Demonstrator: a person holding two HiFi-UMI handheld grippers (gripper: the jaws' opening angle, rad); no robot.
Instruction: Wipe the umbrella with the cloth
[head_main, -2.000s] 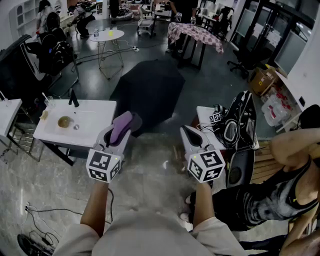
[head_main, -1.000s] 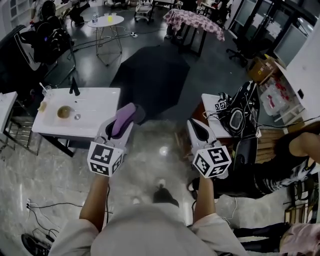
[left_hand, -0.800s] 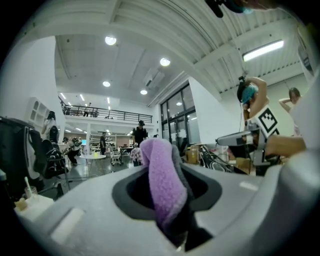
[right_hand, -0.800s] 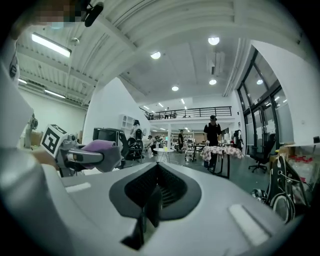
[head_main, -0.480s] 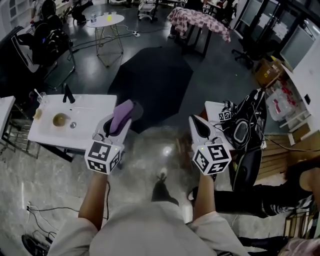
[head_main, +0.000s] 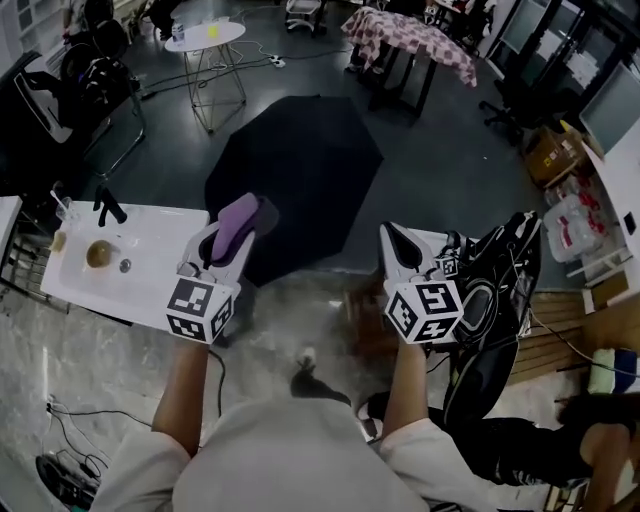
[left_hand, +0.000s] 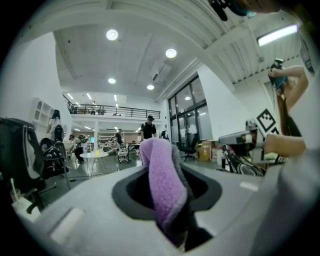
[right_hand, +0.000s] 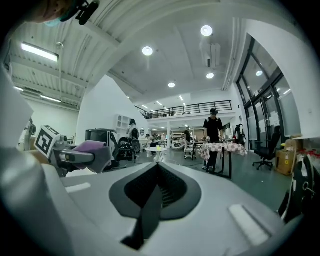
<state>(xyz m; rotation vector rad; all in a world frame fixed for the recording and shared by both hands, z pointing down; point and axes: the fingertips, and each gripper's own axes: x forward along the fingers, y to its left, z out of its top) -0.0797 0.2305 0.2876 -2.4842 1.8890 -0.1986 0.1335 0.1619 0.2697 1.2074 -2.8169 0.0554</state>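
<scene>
L gripper (head_main: 236, 232) jaws clamped on purple cloth (left_hand: 162, 186); R gripper (head_main: 397, 243) jaws together, empty

A white tabletop (head_main: 150, 235) stands at left, a round table (head_main: 205, 35) and a floral-covered table (head_main: 410, 35) farther off, a black bag (head_main: 495, 290) at right.
</scene>
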